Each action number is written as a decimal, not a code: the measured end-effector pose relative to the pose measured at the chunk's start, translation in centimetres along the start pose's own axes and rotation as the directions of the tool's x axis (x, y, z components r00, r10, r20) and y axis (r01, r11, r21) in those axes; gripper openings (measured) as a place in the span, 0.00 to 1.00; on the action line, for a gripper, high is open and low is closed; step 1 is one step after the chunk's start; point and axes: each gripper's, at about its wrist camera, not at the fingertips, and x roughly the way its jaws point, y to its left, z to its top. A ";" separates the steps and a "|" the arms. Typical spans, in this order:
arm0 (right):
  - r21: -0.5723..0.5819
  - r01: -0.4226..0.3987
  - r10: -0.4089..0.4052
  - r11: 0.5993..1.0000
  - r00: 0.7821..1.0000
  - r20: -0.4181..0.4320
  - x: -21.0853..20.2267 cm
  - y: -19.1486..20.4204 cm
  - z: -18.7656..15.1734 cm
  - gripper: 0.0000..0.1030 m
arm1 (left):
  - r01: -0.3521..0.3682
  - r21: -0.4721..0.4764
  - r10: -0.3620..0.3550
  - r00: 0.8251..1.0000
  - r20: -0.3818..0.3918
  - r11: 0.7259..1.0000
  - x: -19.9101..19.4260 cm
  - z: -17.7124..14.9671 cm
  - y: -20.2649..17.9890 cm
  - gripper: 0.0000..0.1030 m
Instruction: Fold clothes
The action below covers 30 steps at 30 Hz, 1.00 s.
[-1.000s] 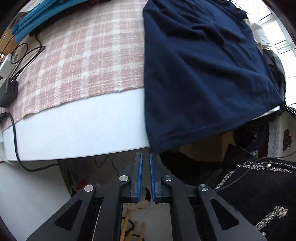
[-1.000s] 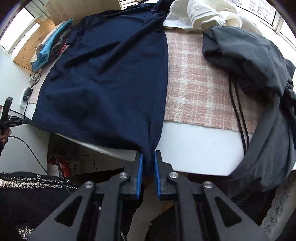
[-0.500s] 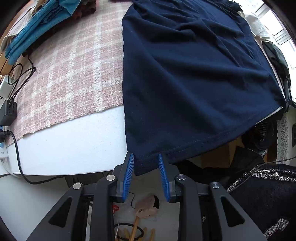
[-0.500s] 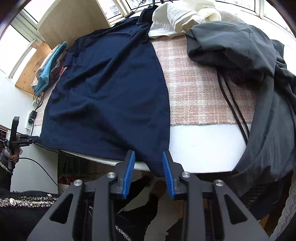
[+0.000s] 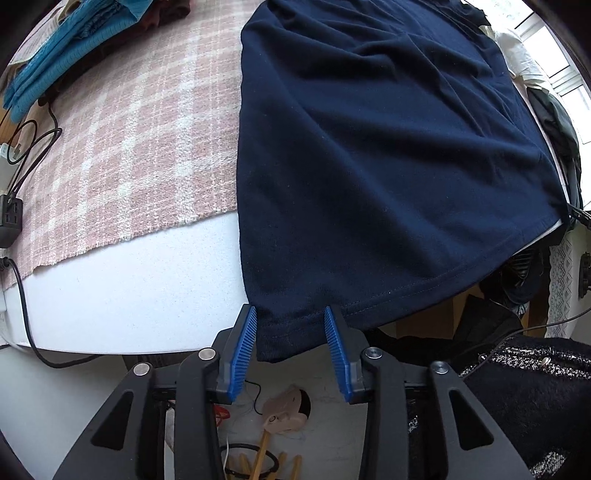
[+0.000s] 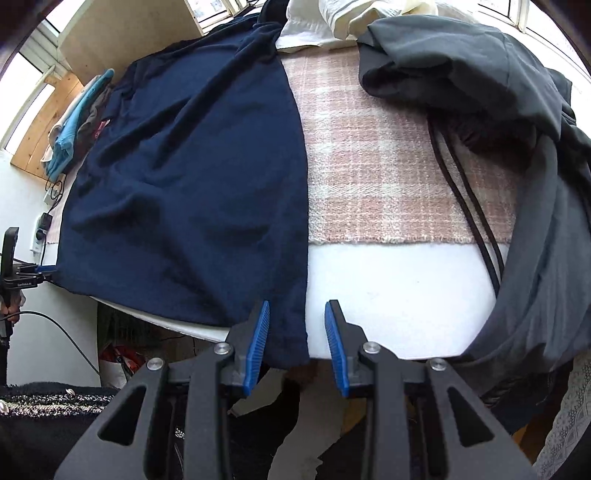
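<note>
A navy shirt (image 5: 369,147) lies spread flat on a pink plaid blanket (image 5: 129,147), its hem draped over the near edge of the white surface (image 5: 129,288). My left gripper (image 5: 290,310) points down at one hem corner. Its jaws are opening, and the corner hangs loose between the blue pads (image 5: 243,350) without being pressed. In the right wrist view the navy shirt (image 6: 192,166) shows its other hem corner hanging between the jaws of my right gripper (image 6: 297,304). That gripper is open, and the cloth sits nearer its left pad (image 6: 256,343).
A dark grey garment (image 6: 480,92) with black cords hangs over the right edge, with white cloth (image 6: 332,18) behind it. Folded blue clothes (image 5: 66,55) sit at the far left. A power strip (image 5: 9,214) and its cables lie beside them. Clutter covers the floor below.
Both grippers' jaws have spread from nearly shut to open, letting go of the shirt's hem corners. The right gripper has sunk a little towards the edge.
</note>
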 end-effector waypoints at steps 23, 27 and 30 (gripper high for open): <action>0.031 -0.068 0.067 0.997 0.997 0.035 -2.2 -0.2 0.4 0.30 | -0.006 -0.049 0.010 0.997 0.079 0.999 -4.7 -3.1 4.3 0.31; 0.023 -0.047 0.046 0.999 0.998 0.051 -1.6 0.6 0.5 0.44 | -0.039 -0.044 0.041 0.997 0.062 0.998 -3.6 -3.2 4.2 0.32; -0.021 -0.011 0.012 1.000 0.999 0.044 -1.1 1.5 0.6 0.44 | -0.080 -0.023 0.081 0.996 0.039 0.997 -2.3 -3.1 3.7 0.32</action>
